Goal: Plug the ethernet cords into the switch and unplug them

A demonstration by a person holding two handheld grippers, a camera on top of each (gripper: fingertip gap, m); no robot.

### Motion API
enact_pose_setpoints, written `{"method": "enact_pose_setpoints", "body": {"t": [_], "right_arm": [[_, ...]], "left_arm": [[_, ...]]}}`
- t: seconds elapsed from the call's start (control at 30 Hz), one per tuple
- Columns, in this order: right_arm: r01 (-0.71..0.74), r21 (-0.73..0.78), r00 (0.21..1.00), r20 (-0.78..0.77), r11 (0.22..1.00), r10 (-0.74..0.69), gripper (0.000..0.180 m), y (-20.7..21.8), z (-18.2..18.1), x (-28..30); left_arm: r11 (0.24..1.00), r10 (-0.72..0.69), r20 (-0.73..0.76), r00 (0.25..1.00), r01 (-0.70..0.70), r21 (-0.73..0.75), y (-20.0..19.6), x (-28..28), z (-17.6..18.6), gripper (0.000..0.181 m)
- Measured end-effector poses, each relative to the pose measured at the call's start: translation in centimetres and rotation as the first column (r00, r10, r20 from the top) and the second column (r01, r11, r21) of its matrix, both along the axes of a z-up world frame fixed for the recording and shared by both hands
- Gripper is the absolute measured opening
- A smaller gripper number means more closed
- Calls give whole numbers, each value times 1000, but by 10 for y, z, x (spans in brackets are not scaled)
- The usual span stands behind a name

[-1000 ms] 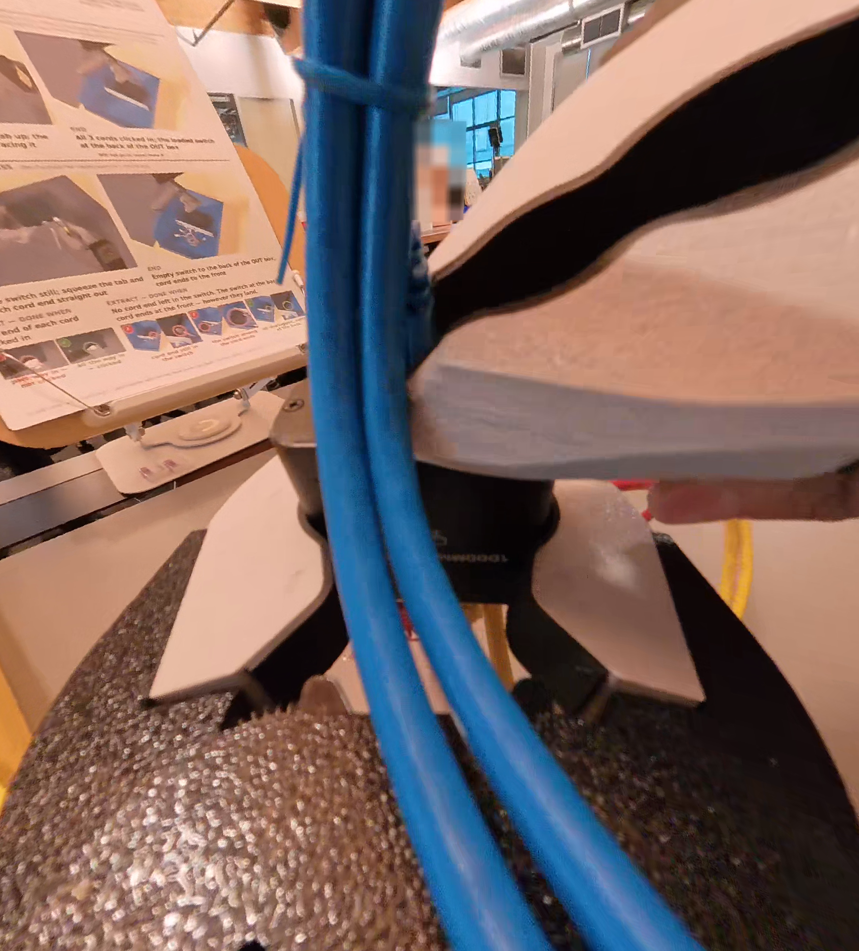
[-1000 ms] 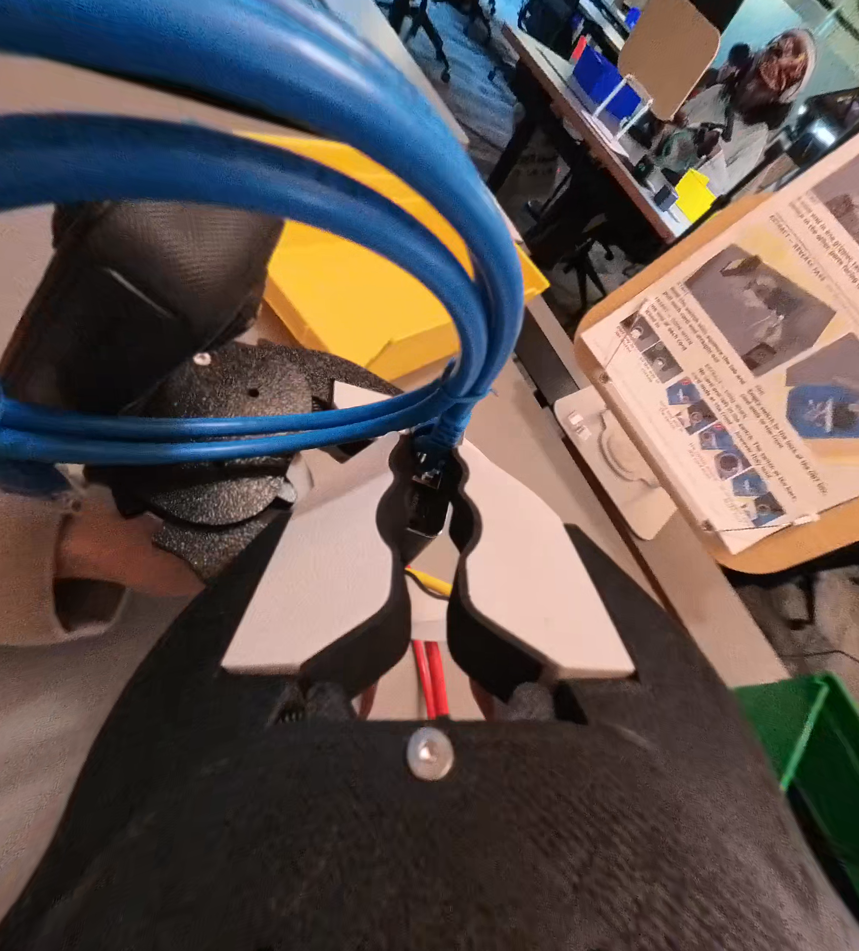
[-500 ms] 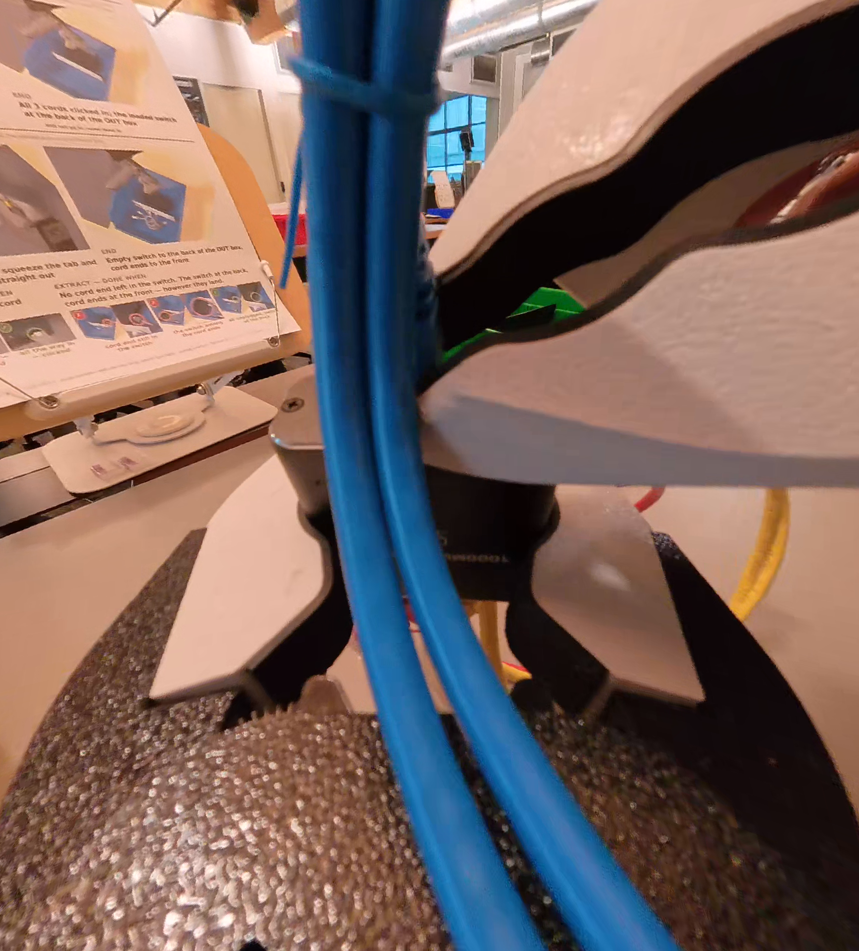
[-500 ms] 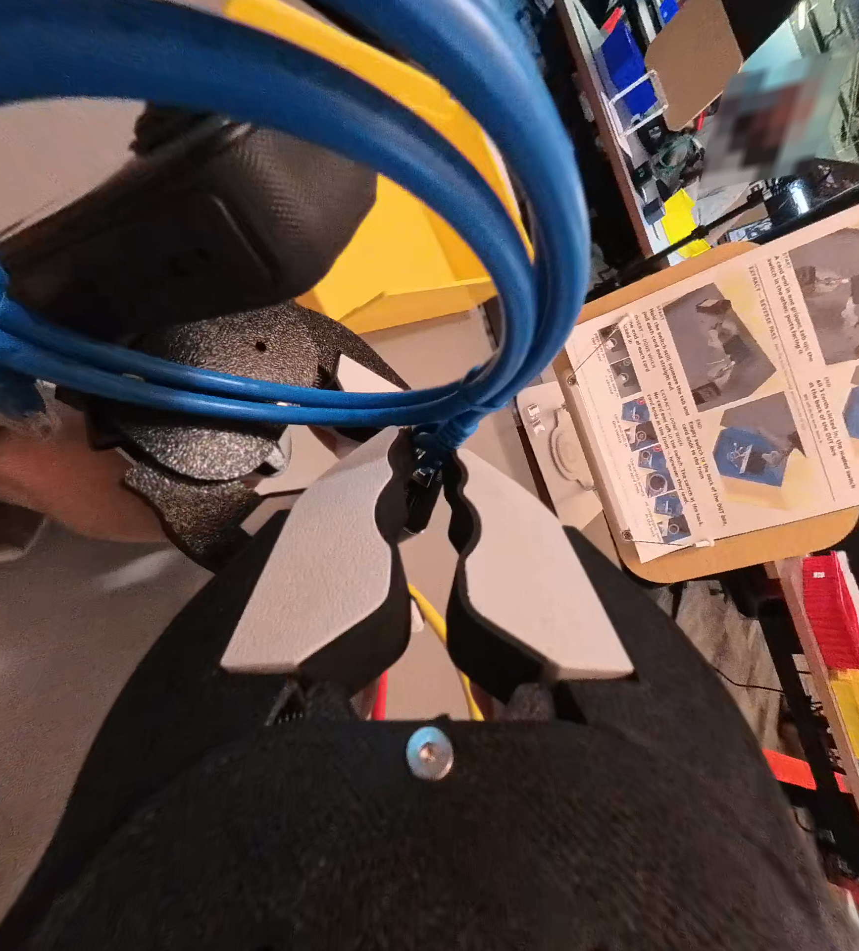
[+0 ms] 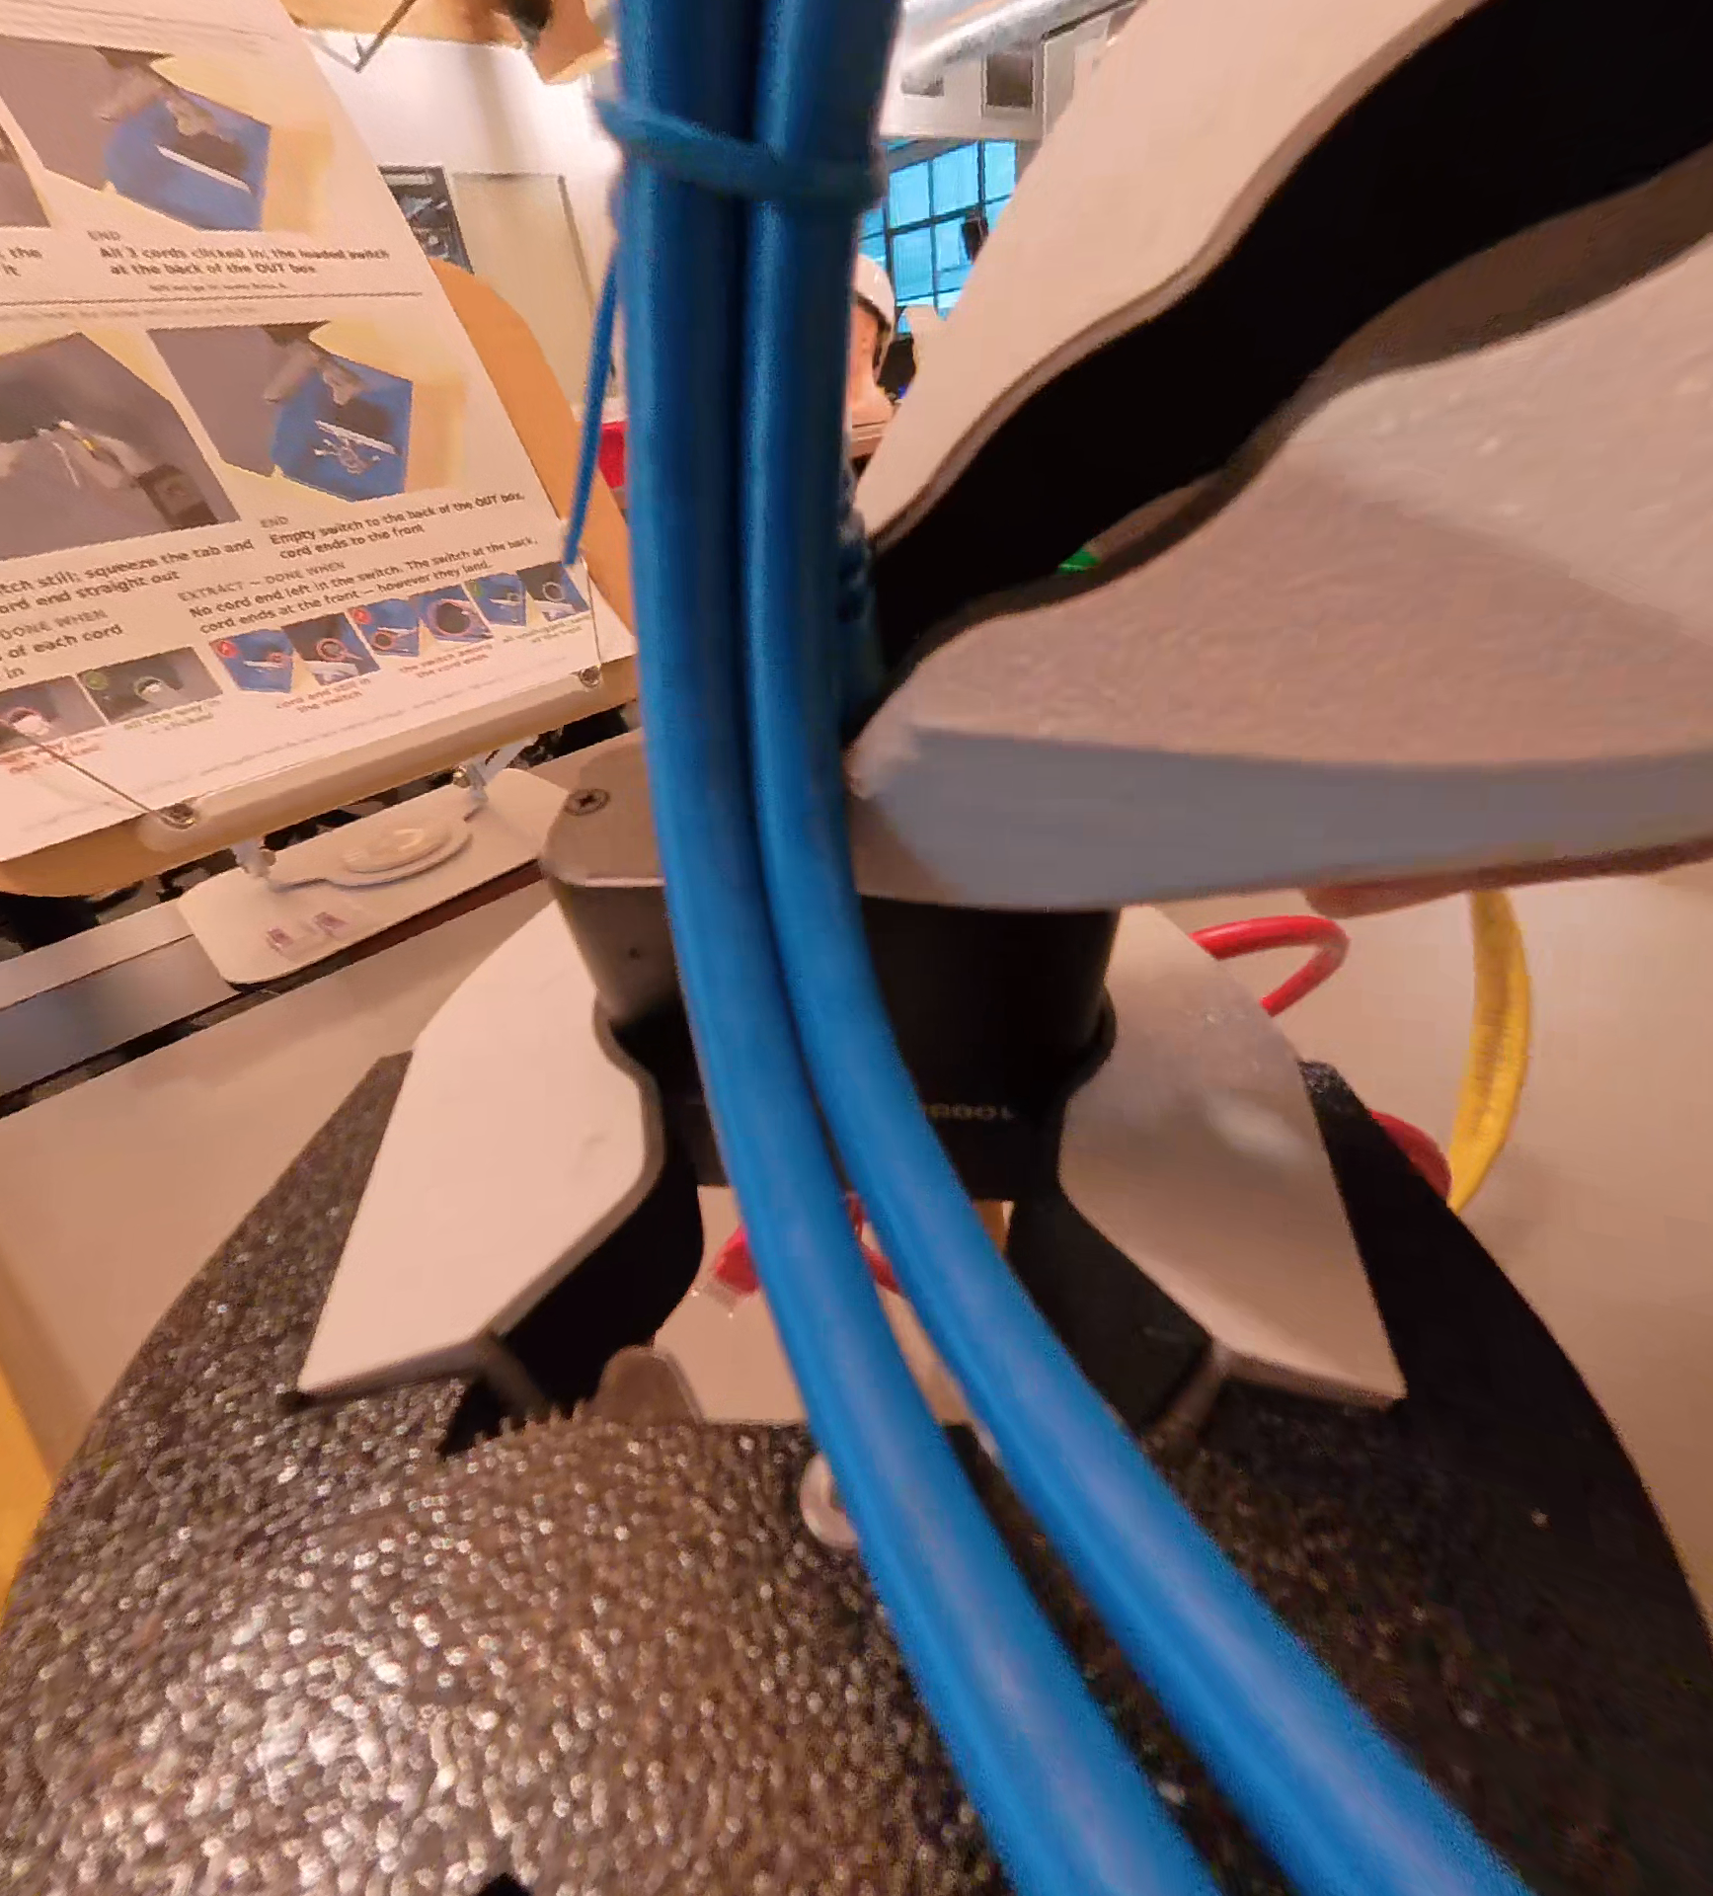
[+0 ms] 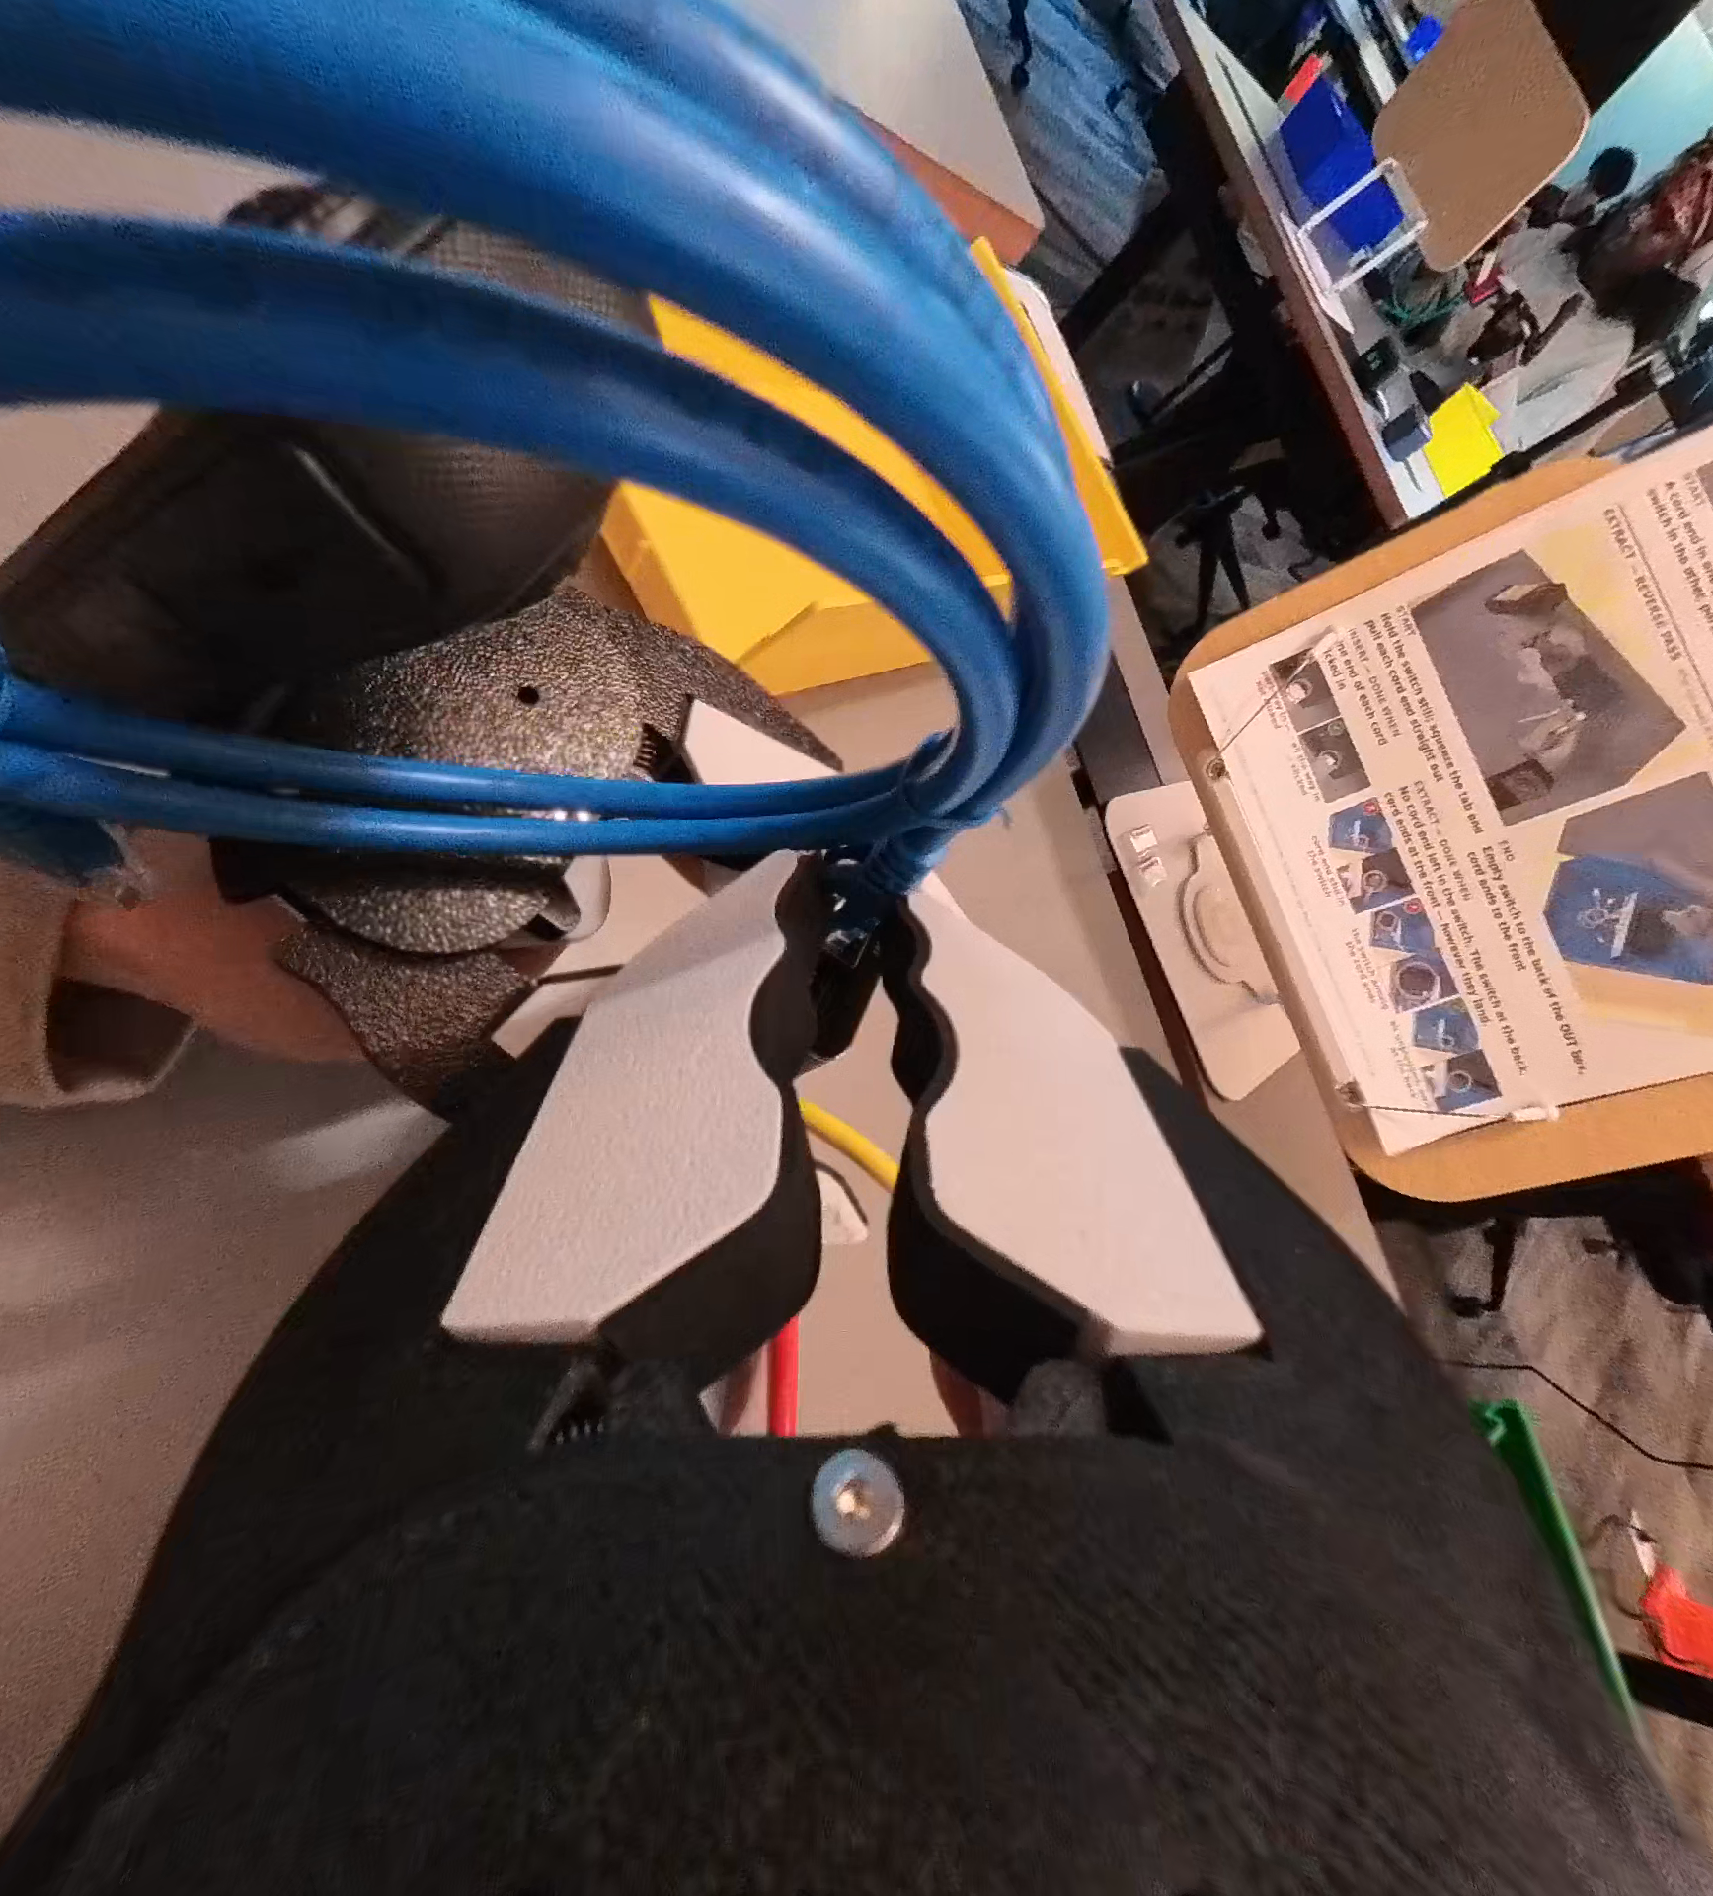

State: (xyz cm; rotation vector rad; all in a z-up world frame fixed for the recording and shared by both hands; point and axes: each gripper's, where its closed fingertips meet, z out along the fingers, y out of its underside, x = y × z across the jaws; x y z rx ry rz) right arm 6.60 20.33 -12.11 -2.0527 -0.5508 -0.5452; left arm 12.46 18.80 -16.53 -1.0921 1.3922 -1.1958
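The black network switch (image 5: pixel 944 1026) sits clamped between the two grey fingers of the left gripper (image 5: pixel 862 1036), held up above the pale bench (image 5: pixel 1652 1077). In the left wrist view its metal corner with a screw shows just left of the blue ethernet cord (image 5: pixel 729 923), whose bundled loops hang straight down across the middle of the picture and are bound near the top by a thin blue tie (image 5: pixel 729 164).

The right gripper (image 6: pixel 847 944) is closed on the plug (image 6: pixel 852 939) at the end of that blue cord (image 6: pixel 626 410); the plug sits pinched between the black inner pads close to the fingertips, with the cord's boot sticking out above them. From there the cord arcs up and leftward in wide loops over the left gripper's speckled black body (image 6: pixel 483 780). In the left wrist view the right gripper's fingers (image 5: pixel 1344 636) come in from the right edge, their tips just above the switch; whether the plug is seated in a port cannot be told.

On the bench beyond the switch lie a red cord (image 5: pixel 1272 954) and a yellow cord (image 5: pixel 1493 1036). A yellow bin (image 6: pixel 811 575) stands farther back by the bench edge, and an instruction sheet on a wooden stand (image 6: pixel 1508 821) rises at the far side.
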Motion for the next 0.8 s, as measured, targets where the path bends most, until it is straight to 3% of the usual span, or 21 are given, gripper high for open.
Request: {"method": "enact_pose_setpoints", "body": {"t": [0.13, 0.23, 0.43, 0.6, 0.8], "right_arm": [[5, -39, 997, 72, 999, -2, 15, 1, -1, 2], [2, 9, 999, -32, 1000, -1, 13, 2, -1, 2], [10, -45, 996, 87, 999, -6, 14, 3, -3, 4], [-10, -86, 992, 123, 996, 21, 15, 3, -4, 5], [-10, 3, 996, -84, 1000, 10, 15, 2, -1, 4]], "left_arm": [[998, -30, -8, 1000, 30, -52, -3, 1, -2, 76], [1000, 0, -7, 1000, -1, -19, 1, 0, -1, 77], [990, -76, -25, 997, 72, -119, -7, 1, -4, 76], [997, -36, -41, 998, 33, -75, -3, 2, -7, 76], [1000, 16, -23, 1000, -17, -18, 3, 1, -2, 77]]}}
